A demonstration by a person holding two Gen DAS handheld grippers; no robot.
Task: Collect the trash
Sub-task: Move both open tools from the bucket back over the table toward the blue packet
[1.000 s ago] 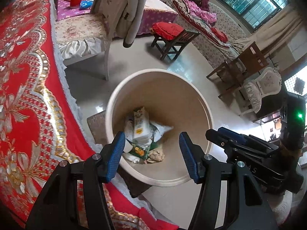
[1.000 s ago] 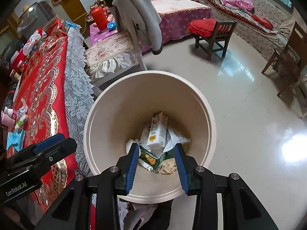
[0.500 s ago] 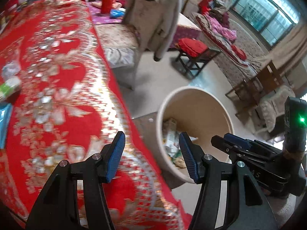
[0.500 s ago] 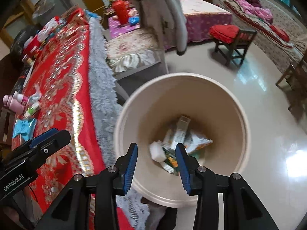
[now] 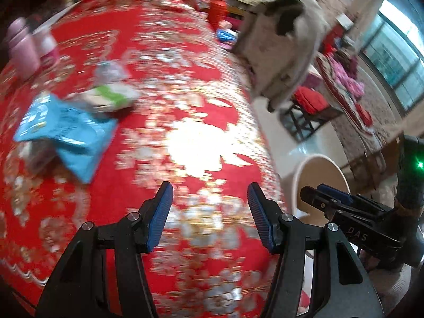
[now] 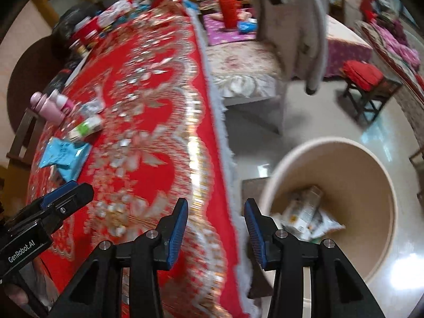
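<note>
- Right wrist view: my right gripper hangs nearest, over the lace-fringed edge of the red tablecloth; its blue pads are apart and spreading wider, with nothing between them.
- Just beyond and to the right of that cloth edge, down on the floor, stands the beige bin. Inside it, at the bottom, lie a small carton and some crumpled white wrappers.
- Left of me, my left gripper shows above the cloth; from that side I cannot read its gap.
- Farther up the cloth, toward its left side, lies a blue packet, then a green-and-white carton on its side, then two pink bottles close together.
- At the far end of the cloth sits a blurred heap of packets I cannot sort out.
- Left wrist view: my left gripper is parted and empty over the middle of the cloth.
- Beyond it, to the left on the cloth, are the blue packet, the green-and-white carton and the pink bottles.
- Off the cloth's right edge, only part of the bin shows; its contents are hidden there.
</note>
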